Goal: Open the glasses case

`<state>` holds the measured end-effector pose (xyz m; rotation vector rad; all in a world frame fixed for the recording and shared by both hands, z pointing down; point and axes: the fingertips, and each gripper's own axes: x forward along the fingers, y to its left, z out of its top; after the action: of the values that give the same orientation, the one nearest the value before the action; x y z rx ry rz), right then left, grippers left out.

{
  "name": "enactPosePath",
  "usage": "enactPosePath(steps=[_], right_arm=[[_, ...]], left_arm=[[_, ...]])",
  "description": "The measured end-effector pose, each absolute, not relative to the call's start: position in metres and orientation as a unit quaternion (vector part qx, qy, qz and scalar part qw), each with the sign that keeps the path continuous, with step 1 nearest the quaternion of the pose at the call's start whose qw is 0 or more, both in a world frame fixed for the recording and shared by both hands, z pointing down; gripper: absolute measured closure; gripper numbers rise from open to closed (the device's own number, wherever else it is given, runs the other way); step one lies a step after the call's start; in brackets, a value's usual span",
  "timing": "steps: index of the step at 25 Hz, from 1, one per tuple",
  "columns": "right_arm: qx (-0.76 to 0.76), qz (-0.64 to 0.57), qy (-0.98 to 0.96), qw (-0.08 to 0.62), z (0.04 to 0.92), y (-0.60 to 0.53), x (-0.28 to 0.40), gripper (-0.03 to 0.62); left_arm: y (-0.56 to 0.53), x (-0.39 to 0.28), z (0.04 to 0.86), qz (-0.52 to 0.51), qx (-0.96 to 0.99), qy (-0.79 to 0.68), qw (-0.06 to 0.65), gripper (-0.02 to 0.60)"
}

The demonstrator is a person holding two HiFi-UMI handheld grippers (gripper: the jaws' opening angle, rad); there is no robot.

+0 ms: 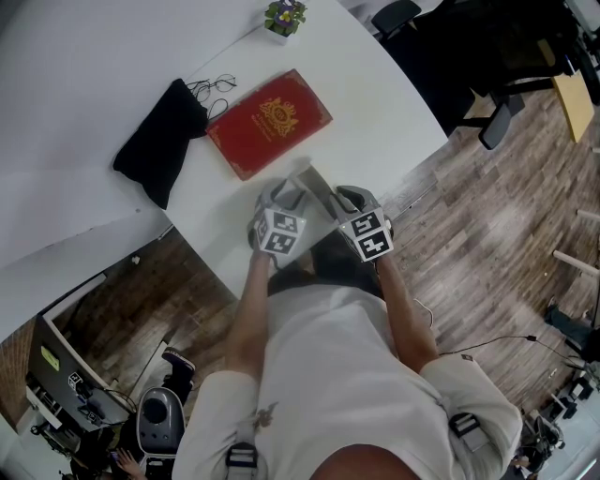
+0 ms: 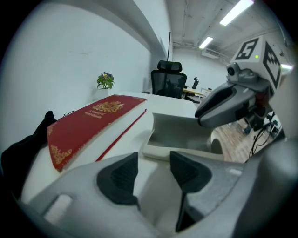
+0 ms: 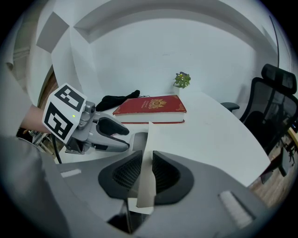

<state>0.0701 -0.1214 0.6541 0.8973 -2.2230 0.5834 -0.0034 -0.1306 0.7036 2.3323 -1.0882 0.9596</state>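
The grey-white glasses case (image 1: 314,186) lies open at the near edge of the white table (image 1: 375,103), its tray (image 2: 181,135) facing up. My right gripper (image 3: 147,169) is shut on the case's thin lid flap (image 3: 148,153), which stands on edge between the pads. In the left gripper view the right gripper (image 2: 205,111) reaches over the tray from the right. My left gripper (image 2: 153,172) is open, its pads apart just short of the tray's near edge, with nothing pressed between them. In the head view both grippers (image 1: 281,202) (image 1: 342,202) flank the case.
A red book (image 1: 269,122) lies beyond the case, with a black cloth pouch (image 1: 159,141) and spectacles (image 1: 214,89) to its left. A small potted plant (image 1: 284,17) stands at the back. Black office chairs (image 1: 487,56) stand on the wood floor at right.
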Motion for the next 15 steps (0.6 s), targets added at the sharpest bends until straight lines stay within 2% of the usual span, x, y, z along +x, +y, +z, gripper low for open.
enactPosePath(steps=[15], right_arm=[[0.342, 0.23, -0.847, 0.336, 0.658, -0.1252, 0.0795, 0.543]], left_arm=[[-0.1317, -0.0037, 0.7024, 0.343, 0.829, -0.396, 0.196, 0.367]])
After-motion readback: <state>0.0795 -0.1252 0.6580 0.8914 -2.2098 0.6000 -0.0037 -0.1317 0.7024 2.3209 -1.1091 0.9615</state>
